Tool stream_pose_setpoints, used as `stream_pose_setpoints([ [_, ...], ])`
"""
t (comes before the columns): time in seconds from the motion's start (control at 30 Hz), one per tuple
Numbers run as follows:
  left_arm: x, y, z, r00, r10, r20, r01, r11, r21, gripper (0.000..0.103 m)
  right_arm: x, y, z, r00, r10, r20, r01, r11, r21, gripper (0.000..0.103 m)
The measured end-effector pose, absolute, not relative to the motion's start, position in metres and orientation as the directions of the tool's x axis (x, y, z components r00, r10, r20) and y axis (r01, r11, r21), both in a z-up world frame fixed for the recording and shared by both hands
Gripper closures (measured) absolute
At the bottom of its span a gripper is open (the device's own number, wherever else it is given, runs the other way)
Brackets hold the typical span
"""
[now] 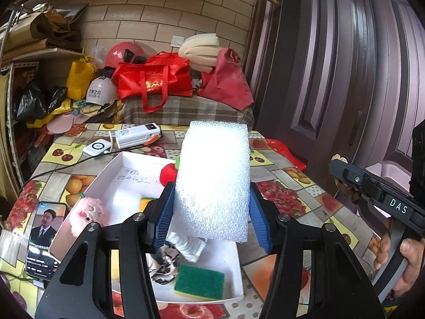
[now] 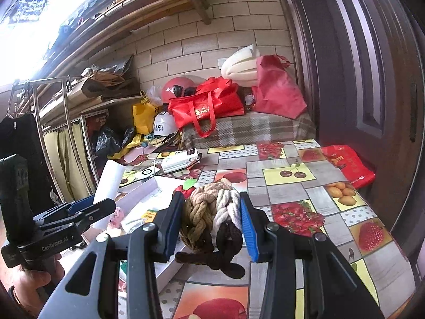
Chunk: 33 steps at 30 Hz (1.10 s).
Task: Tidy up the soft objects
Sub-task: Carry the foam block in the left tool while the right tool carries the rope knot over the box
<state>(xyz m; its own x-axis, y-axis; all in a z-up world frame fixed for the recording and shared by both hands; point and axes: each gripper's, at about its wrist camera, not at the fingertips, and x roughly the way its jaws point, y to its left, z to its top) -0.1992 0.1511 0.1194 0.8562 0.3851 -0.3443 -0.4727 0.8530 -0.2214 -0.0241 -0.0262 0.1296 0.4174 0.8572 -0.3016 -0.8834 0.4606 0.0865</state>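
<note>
Here the left gripper (image 1: 209,212) clasps a white foam block (image 1: 213,178) above the white tray (image 1: 111,170); the right gripper (image 2: 212,220) clenches a braided rope bundle (image 2: 212,215).

Only a couple of bits are readable. The right gripper (image 1: 377,194) has "DAS" in white letters on its black body. The left gripper (image 2: 57,228) says "CenRobot.AI" along its side. There's handwriting inside the white box (image 1: 138,175), plus print on the white helmet (image 1: 99,90) and red bag (image 1: 152,82), too small to make out.
</note>
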Motion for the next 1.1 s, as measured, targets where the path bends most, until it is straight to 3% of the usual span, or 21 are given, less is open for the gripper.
stream_pose_setpoints([
  [1.1, -0.217, 0.208, 0.110, 0.776, 0.489, -0.398, -0.596, 0.775, -0.212, 0.050, -0.050, 0.052, 0.141, 0.277, 0.890, -0.361, -0.943, 0.325, 0.077, 0.062],
])
